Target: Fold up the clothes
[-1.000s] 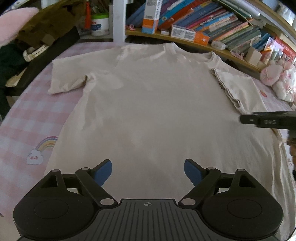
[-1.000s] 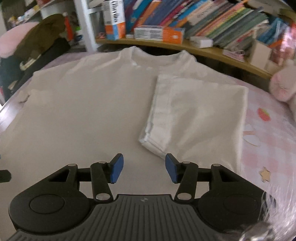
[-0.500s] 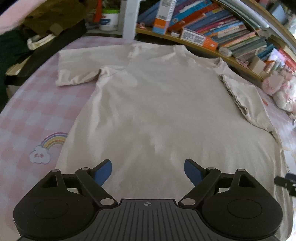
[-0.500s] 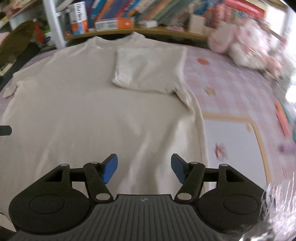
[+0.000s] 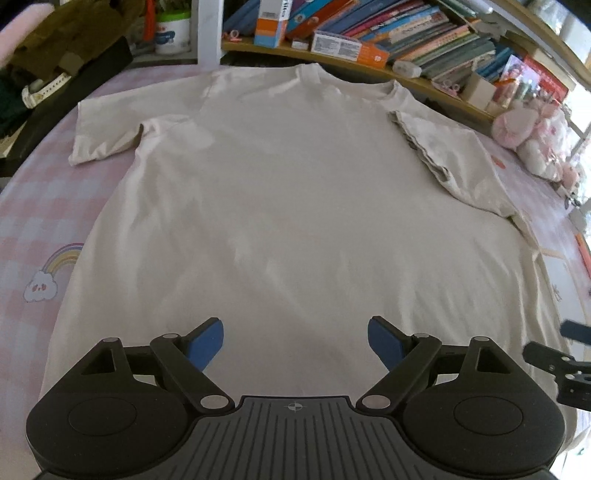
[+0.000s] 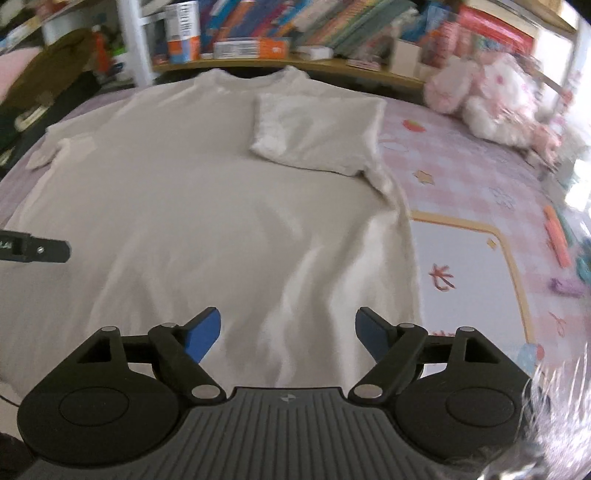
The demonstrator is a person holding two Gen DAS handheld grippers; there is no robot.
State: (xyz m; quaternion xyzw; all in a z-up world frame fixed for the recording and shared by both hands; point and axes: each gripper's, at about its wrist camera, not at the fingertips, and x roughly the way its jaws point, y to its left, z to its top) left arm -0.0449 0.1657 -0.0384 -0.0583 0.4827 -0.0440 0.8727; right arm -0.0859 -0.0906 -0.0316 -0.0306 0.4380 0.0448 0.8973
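A cream T-shirt (image 5: 280,206) lies flat on the pink checked cover, collar toward the bookshelf. Its right sleeve (image 5: 454,155) is folded inward onto the body; the left sleeve (image 5: 103,129) lies spread out. My left gripper (image 5: 295,341) hovers open over the shirt's lower middle, nothing between its blue pads. In the right wrist view the T-shirt (image 6: 207,221) fills the frame, with the folded sleeve (image 6: 317,133) at the top. My right gripper (image 6: 288,332) hangs over the lower right part near the hem, its jaws opening and nothing between them.
A bookshelf (image 5: 406,33) runs along the far side. Pink plush toys (image 6: 487,99) sit at the right. A whiteboard mat (image 6: 469,280) lies beside the shirt's right edge. Dark clothes and a bag (image 5: 55,48) are piled at the far left.
My right gripper pulled back from the folded sleeve toward the shirt's lower right and its jaws widened. The left gripper's view shifted slightly; its jaws stayed wide.
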